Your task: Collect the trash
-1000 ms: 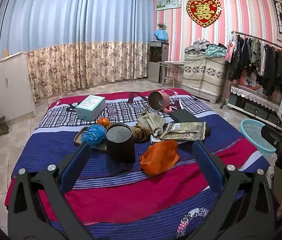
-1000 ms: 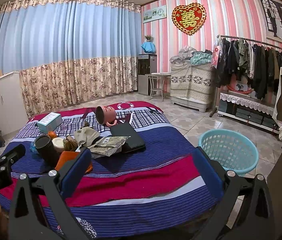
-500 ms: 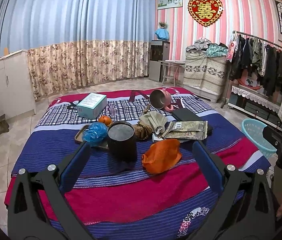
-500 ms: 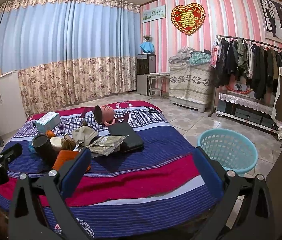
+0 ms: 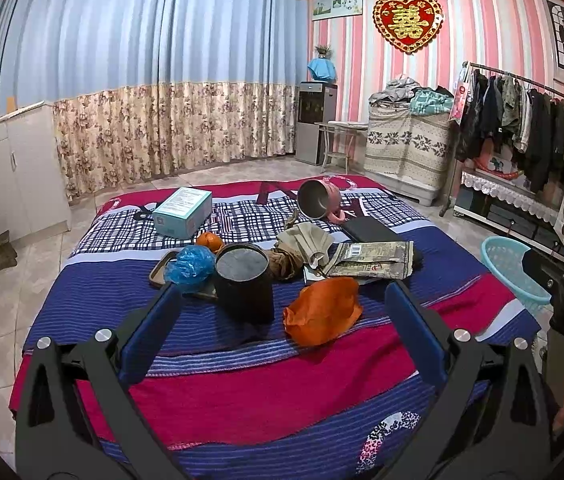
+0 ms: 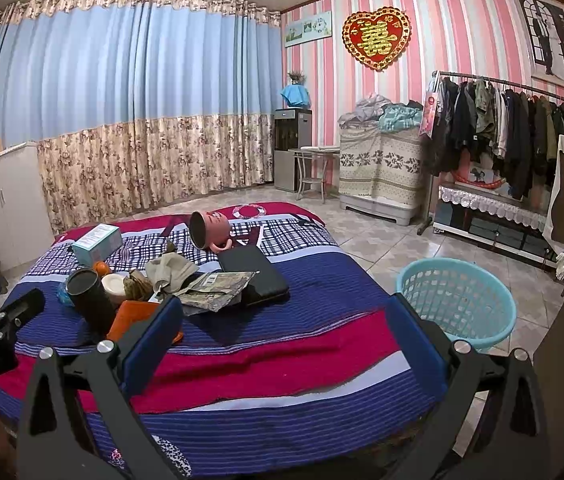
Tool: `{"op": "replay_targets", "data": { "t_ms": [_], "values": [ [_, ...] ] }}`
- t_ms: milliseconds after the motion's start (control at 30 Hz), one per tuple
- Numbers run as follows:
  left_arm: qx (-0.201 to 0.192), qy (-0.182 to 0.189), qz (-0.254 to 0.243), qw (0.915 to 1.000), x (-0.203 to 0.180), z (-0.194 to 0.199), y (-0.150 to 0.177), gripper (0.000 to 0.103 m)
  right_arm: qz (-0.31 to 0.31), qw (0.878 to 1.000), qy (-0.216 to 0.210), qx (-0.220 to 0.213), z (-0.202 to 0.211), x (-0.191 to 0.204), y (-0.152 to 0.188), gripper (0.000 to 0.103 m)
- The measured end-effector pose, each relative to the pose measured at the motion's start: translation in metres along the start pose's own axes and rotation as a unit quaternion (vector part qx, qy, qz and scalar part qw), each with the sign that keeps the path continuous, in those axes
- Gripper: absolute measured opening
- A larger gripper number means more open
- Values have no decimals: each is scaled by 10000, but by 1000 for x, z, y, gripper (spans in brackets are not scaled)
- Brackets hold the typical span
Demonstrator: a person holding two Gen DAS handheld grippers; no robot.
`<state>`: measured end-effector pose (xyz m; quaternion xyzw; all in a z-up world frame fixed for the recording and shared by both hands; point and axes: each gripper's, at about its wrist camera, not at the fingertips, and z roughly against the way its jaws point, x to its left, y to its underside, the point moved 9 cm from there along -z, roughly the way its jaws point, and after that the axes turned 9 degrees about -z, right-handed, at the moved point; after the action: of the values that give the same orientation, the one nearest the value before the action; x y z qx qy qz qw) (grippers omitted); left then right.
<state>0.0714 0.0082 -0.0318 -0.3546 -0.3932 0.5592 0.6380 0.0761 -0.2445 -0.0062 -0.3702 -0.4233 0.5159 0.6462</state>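
A cluttered bed (image 5: 242, 376) holds a crumpled orange wrapper (image 5: 321, 310), a blue plastic bag (image 5: 188, 264), a printed foil packet (image 5: 371, 258), crumpled olive paper (image 5: 305, 240) and a black canister (image 5: 244, 282). My left gripper (image 5: 282, 312) is open and empty, hovering short of the orange wrapper and canister. My right gripper (image 6: 282, 320) is open and empty above the bed's near right part; the orange wrapper (image 6: 134, 314) lies behind its left finger. A light blue basket (image 6: 457, 300) stands on the floor right of the bed.
On the bed also lie a tipped pink mug (image 5: 317, 200), a teal box (image 5: 182, 212), an orange fruit (image 5: 210, 241), a black case (image 6: 252, 274) and a tray (image 5: 160, 270). A clothes rack (image 6: 513, 128) stands at right, white cabinets (image 5: 2, 176) at left.
Both grippers have drifted slightly closer to the bed's clutter; the jaws stay open. Nothing on the bed has moved.
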Motion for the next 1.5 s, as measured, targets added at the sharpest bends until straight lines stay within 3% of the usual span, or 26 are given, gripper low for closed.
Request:
{"op": "replay_targets", "data": {
  "t_ms": [833, 1300, 1400, 1500],
  "values": [
    [96, 128, 56, 9999, 0, -2, 10, 98, 11, 10000, 40, 14, -6, 1, 9, 99],
    [217, -114, 71, 9997, 19, -15, 25, 98, 129, 9999, 53, 33, -16, 2, 20, 99],
    [141, -203, 62, 9997, 24, -20, 22, 98, 161, 9999, -19, -5, -20, 5, 19, 99],
    [-83, 25, 180, 9998, 28, -23, 19, 98, 167, 9998, -84, -105, -23, 8, 18, 99]
  ]
}}
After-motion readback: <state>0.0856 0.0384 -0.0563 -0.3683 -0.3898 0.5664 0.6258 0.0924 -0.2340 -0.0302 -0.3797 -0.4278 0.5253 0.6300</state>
